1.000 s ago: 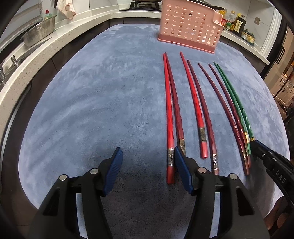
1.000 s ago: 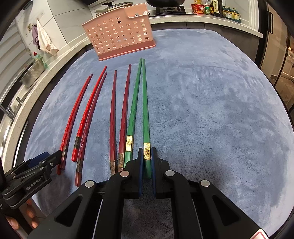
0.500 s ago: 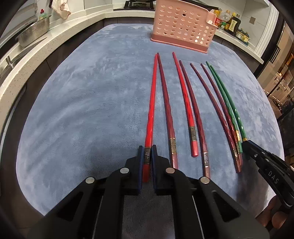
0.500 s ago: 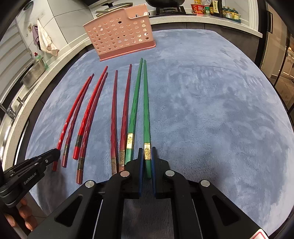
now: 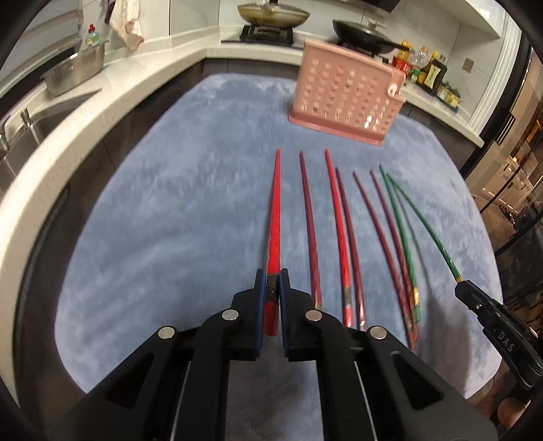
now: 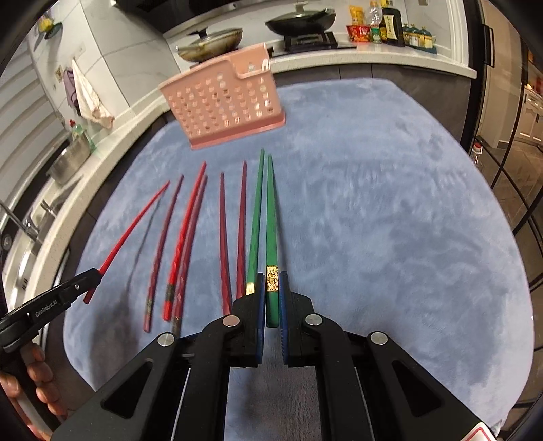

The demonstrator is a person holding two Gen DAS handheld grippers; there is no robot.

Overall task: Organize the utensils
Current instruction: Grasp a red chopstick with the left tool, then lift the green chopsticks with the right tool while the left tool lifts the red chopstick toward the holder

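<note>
My left gripper (image 5: 272, 275) is shut on the thick end of a bright red chopstick (image 5: 274, 220), lifted off the blue-grey mat (image 5: 169, 203) and pointing toward the pink perforated utensil basket (image 5: 346, 91). My right gripper (image 6: 271, 274) is shut on a green chopstick (image 6: 270, 210), also raised. Each held chopstick shows from the other side: the green chopstick (image 5: 424, 227) and the red chopstick (image 6: 135, 224). Several dark red and red chopsticks (image 5: 342, 237) and one green chopstick (image 6: 255, 217) lie in a row on the mat.
The pink basket (image 6: 227, 105) stands at the mat's far edge. A white counter curves around with a sink and steel bowl (image 5: 73, 69) at left, pans on a stove (image 5: 271, 15) behind, and bottles (image 6: 387, 25) at the back right. A hand (image 6: 37, 376) holds the left gripper.
The left gripper shifted right and shut on the red chopstick. Both grippers then rose, lifting the red and green chopsticks off the mat; the basket now looks farther and lower in view.
</note>
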